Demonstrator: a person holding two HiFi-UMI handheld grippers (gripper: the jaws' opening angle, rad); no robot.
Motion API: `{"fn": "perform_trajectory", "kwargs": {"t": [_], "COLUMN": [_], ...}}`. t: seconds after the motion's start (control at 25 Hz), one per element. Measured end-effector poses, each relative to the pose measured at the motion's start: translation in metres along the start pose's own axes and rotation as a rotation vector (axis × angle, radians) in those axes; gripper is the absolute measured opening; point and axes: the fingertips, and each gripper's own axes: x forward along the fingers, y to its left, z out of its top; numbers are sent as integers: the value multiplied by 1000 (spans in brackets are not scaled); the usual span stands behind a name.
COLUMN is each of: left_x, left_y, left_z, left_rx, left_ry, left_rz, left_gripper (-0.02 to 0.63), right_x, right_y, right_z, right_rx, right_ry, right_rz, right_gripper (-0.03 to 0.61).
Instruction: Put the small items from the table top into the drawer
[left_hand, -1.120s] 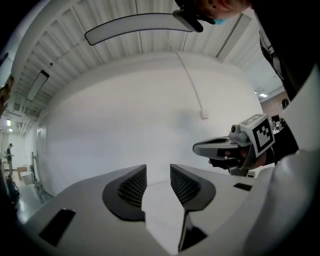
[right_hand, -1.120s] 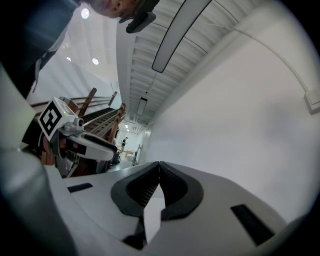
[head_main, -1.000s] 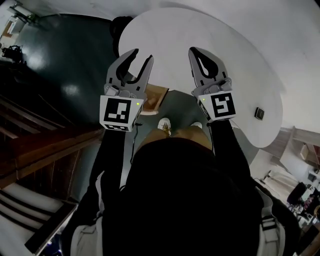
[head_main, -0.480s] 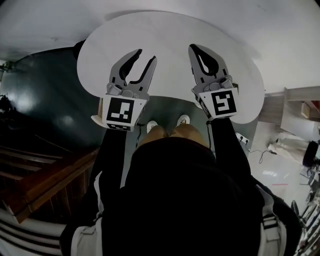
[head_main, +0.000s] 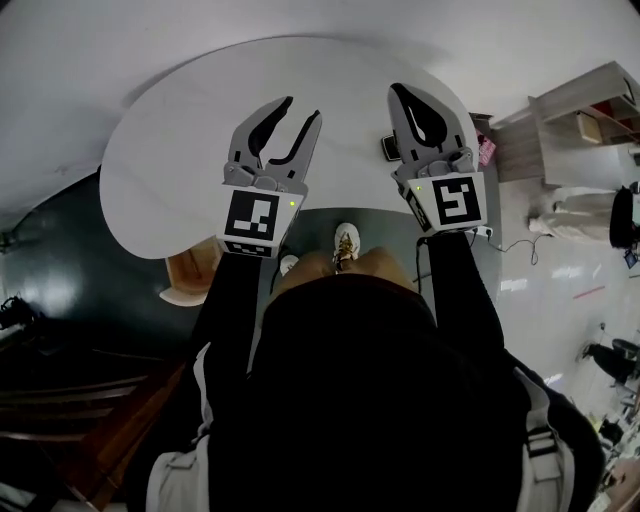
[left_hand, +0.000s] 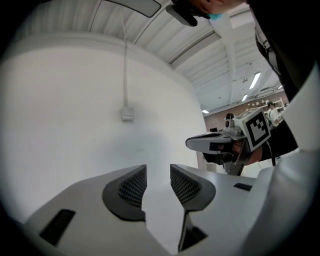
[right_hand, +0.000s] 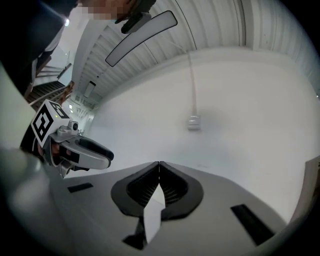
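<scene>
Wall box (left_hand: 128, 114) in gripper views only, left gripper (left_hand: 158, 172) spread, right gripper (right_hand: 159, 165) pressed together

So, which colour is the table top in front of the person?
The table top is plain white; the head view shows it best.
</scene>
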Motion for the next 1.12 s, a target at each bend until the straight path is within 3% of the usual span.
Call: {"fn": "perform_trajectory", "kwargs": {"t": [0.36,0.72,0.92,1.12], "left_x": [87,130,144,152], "left_y": [-93,-179,-189,-192], "left_z": [-45,-149,-213,-255], "left_rx": [1,76,141,136], "left_ry": [108,377,539,645], "left_rz": [-275,-581,-658,-689], "left_gripper": [164,308,342,356], "right_x": [-66,-110,-127,-146], "right_y": [-73,-99,-104,-107], "right_z": [-29,-54,-65,-81], "right_rx": [4,27,25,27], "right_ry": [82,155,206,262], "right_rz": [-209,-329,-371,-402], "right_gripper": [26,26,26,26]}}
